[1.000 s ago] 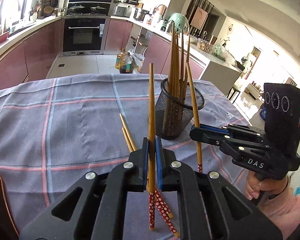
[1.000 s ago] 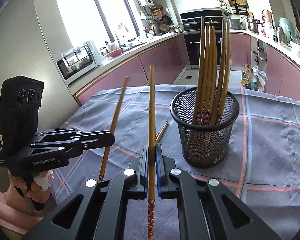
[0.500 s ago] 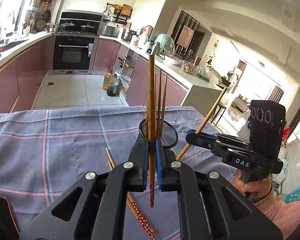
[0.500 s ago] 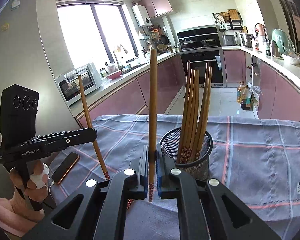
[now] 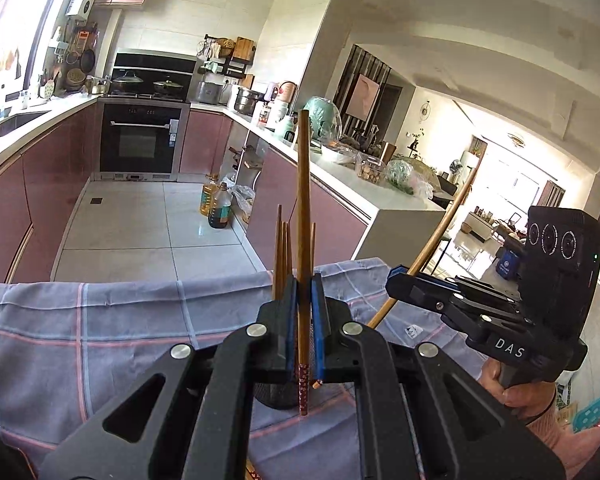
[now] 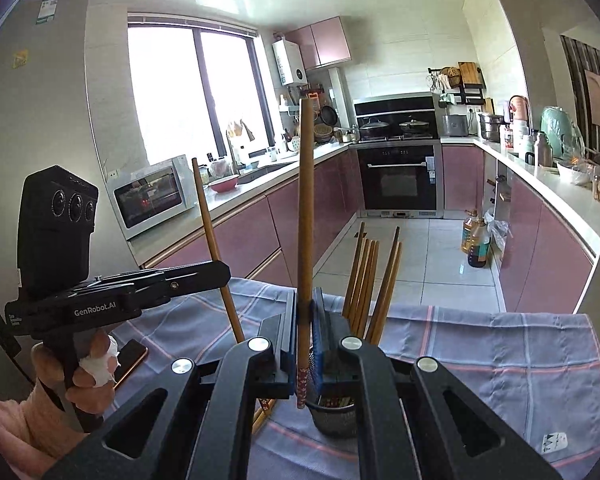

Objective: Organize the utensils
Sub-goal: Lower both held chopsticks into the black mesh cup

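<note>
Over on the left, the left gripper is clamping a single wooden chopstick between its blue pads, holding it nearly upright with the red patterned end poking out below the jaws. A hand with a white bandage on one finger is gripping its handle, and a phone is lying on the checked tablecloth just beside it. In the middle, the black mesh holder is sitting on the cloth with a bunch of chopsticks standing in it, mostly hidden behind the gripper bodies. A loose chopstick is lying on the cloth next to the holder. On the right, the right gripper is also clenching one chopstick, and that one is leaning a bit in the left wrist view. Both are being held up above the table.
</note>
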`<state>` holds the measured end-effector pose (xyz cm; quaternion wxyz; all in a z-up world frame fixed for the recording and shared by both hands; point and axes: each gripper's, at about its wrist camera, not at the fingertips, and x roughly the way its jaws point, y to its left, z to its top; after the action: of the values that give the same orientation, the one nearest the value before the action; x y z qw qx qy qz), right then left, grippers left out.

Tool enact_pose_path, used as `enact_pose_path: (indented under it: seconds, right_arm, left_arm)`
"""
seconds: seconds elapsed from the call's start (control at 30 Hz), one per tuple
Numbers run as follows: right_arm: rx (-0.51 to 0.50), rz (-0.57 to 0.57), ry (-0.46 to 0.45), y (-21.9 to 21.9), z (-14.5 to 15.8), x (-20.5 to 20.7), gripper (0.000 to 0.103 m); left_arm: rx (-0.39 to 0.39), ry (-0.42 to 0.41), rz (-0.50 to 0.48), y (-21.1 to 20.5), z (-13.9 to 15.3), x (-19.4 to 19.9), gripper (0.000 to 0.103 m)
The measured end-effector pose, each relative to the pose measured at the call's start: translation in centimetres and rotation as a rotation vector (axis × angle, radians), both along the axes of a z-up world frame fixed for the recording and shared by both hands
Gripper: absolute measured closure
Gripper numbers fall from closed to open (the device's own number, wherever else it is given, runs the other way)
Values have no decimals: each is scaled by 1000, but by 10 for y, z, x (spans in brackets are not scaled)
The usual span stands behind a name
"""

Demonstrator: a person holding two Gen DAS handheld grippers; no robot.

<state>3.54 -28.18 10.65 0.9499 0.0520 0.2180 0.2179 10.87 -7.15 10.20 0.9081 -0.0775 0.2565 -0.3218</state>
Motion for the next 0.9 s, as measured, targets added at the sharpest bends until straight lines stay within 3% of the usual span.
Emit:
enact_pose_path:
  seconds: [0.33,0.6,0.9]
  right_arm:
    - [-23,-27,-9,-1,-3,21,97]
    - [-26,-39,47,1,-27,38,97]
    - [-36,-9,175,10,-60,56,97]
  left_arm:
    - [15,-47,20,-24,16,11,95]
    - [111,5,10,-46,-12,23,95]
    - [189,85,-35,-60,-49,34,95]
